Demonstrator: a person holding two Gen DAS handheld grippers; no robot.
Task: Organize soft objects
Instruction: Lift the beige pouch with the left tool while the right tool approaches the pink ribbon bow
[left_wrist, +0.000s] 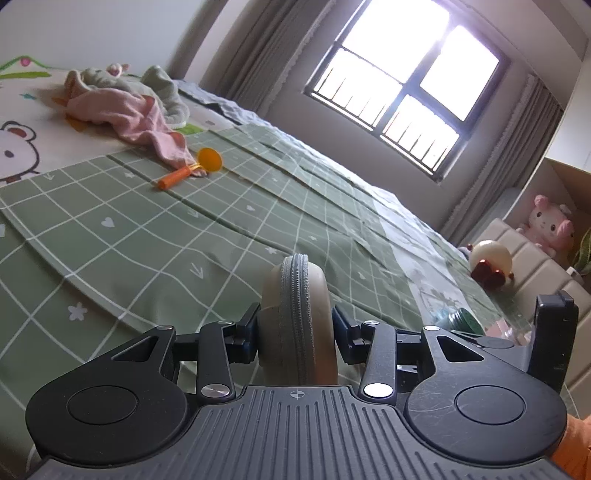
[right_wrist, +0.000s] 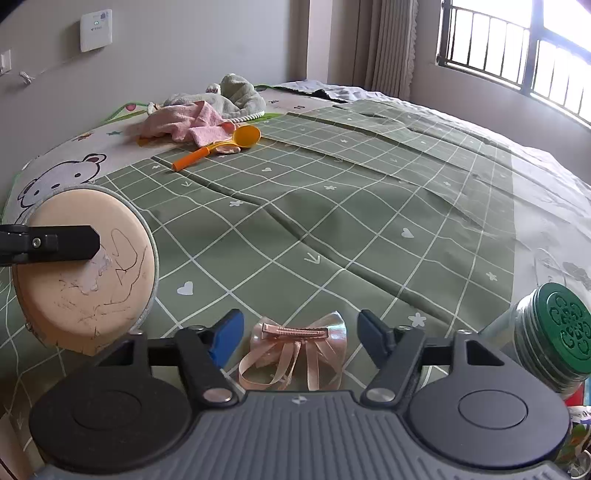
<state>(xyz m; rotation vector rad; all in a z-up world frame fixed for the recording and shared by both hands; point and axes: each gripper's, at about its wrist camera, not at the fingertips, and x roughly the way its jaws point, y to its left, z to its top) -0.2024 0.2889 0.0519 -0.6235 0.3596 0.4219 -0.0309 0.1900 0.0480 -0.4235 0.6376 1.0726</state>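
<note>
My left gripper (left_wrist: 295, 328) is shut on a round beige zippered pouch (left_wrist: 299, 314), held on edge above the green checked bedspread (left_wrist: 184, 240). The same pouch (right_wrist: 88, 273) shows in the right wrist view at the left, with a left finger (right_wrist: 66, 243) across its scratched face. My right gripper (right_wrist: 301, 332) is open, its fingers on either side of a pink ribbon bow hair clip (right_wrist: 295, 350) lying on the bedspread (right_wrist: 332, 203). A pink cloth (left_wrist: 122, 114) (right_wrist: 184, 123) and a grey-green plush (left_wrist: 162, 92) (right_wrist: 236, 94) lie at the far end.
An orange plastic spoon (left_wrist: 192, 170) (right_wrist: 221, 146) lies by the pink cloth. A jar with a green lid (right_wrist: 554, 332) lies at the right. A round cream and red toy (left_wrist: 491, 264) and a pink plush (left_wrist: 550, 221) sit by the padded headboard (left_wrist: 535, 273). A window (left_wrist: 406, 85) is beyond the bed.
</note>
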